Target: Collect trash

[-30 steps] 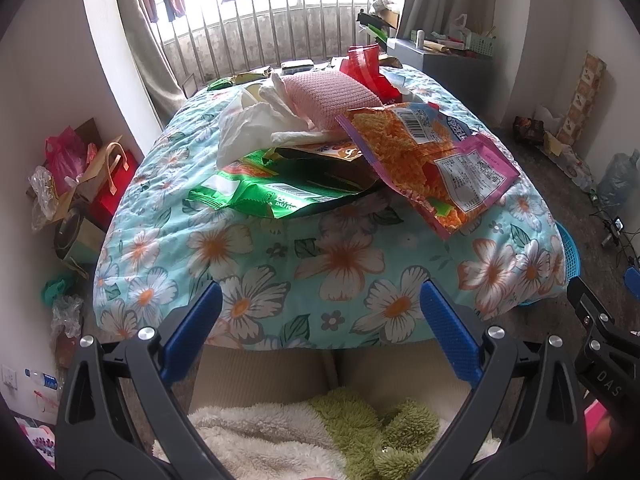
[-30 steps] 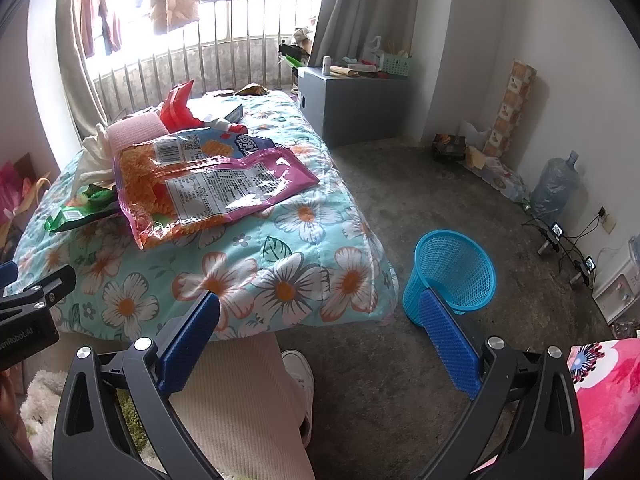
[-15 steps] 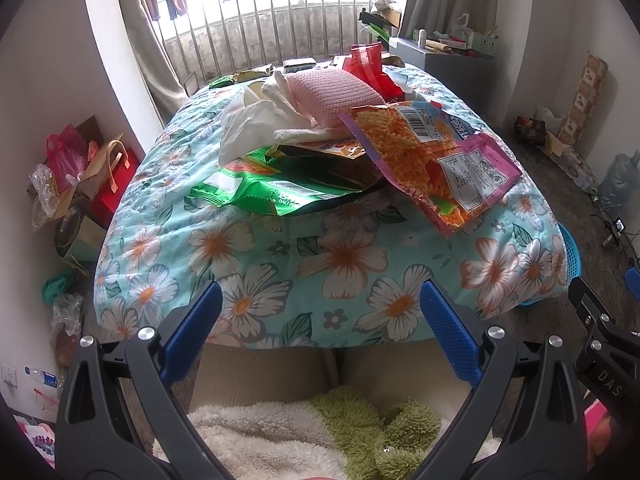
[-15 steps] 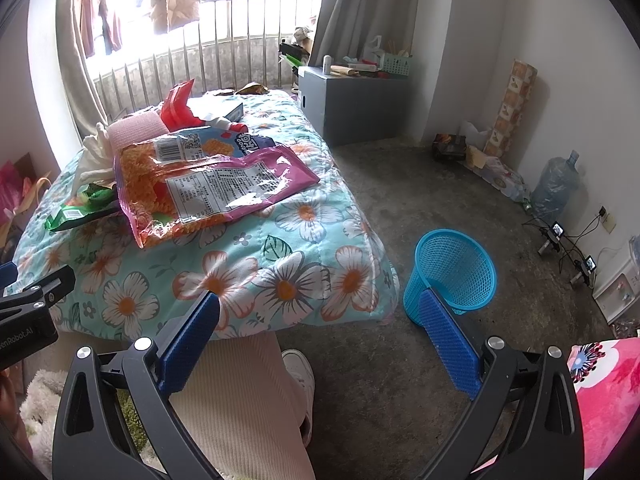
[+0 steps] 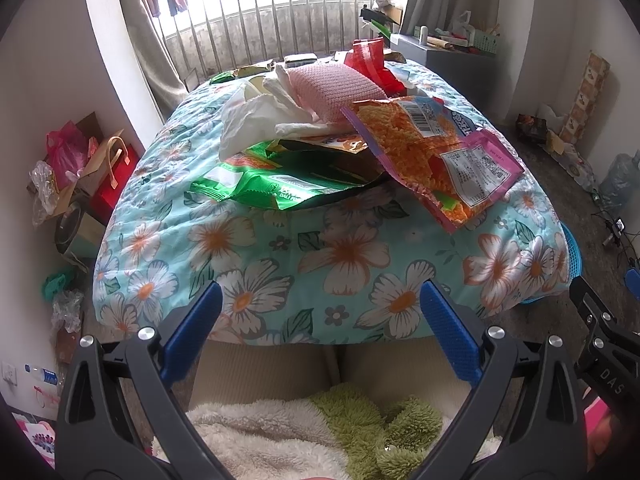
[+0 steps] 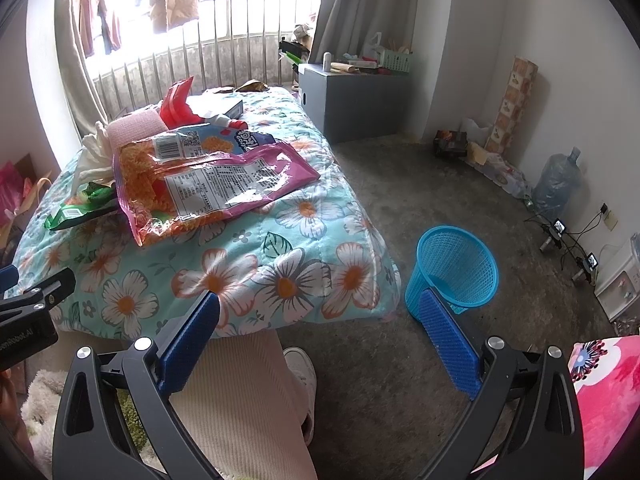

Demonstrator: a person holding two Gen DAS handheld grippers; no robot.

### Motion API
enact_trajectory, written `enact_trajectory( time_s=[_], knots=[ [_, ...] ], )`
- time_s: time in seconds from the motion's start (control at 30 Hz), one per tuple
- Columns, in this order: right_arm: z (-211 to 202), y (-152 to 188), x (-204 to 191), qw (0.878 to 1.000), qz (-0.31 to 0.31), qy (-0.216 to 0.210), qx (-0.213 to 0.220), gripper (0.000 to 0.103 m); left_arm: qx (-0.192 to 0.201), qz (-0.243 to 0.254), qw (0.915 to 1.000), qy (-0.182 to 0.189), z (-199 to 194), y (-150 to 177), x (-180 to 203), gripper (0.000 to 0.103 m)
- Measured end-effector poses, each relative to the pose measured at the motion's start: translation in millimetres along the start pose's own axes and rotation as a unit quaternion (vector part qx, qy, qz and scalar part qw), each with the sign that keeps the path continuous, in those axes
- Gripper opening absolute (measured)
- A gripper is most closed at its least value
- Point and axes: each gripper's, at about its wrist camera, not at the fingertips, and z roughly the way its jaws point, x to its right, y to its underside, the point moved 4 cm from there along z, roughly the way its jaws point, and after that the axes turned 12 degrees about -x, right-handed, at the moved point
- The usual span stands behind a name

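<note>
A pile of trash lies on the floral bed (image 5: 328,256): a large orange and pink snack bag (image 5: 432,152), a green wrapper (image 5: 272,188), white crumpled paper (image 5: 256,120) and a red bag (image 5: 368,60). The snack bag (image 6: 212,184) also shows in the right wrist view. A blue mesh waste basket (image 6: 456,268) stands on the floor right of the bed. My left gripper (image 5: 320,316) is open and empty, short of the bed's near edge. My right gripper (image 6: 320,320) is open and empty, near the bed corner and the basket.
A pink knitted cushion (image 5: 340,88) lies behind the trash. The person's leg and shoe (image 6: 256,392) are below the right gripper. Bags and clutter (image 5: 76,172) sit left of the bed. A grey cabinet (image 6: 352,96) and a water bottle (image 6: 556,180) stand along the walls.
The left wrist view has shifted slightly, with the bed and trash a little lower in frame. The right gripper has barely moved. Both stay open.
</note>
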Motion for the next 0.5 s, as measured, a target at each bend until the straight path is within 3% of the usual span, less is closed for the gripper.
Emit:
enact_trajectory(
  time_s=[0.5],
  knots=[
    [7.0, -1.1, 0.6, 0.999, 0.017, -0.027, -0.011, 0.097, -0.02, 0.005, 0.9996, 0.018, 3.8, -3.5, 4.3, 0.095]
  ],
)
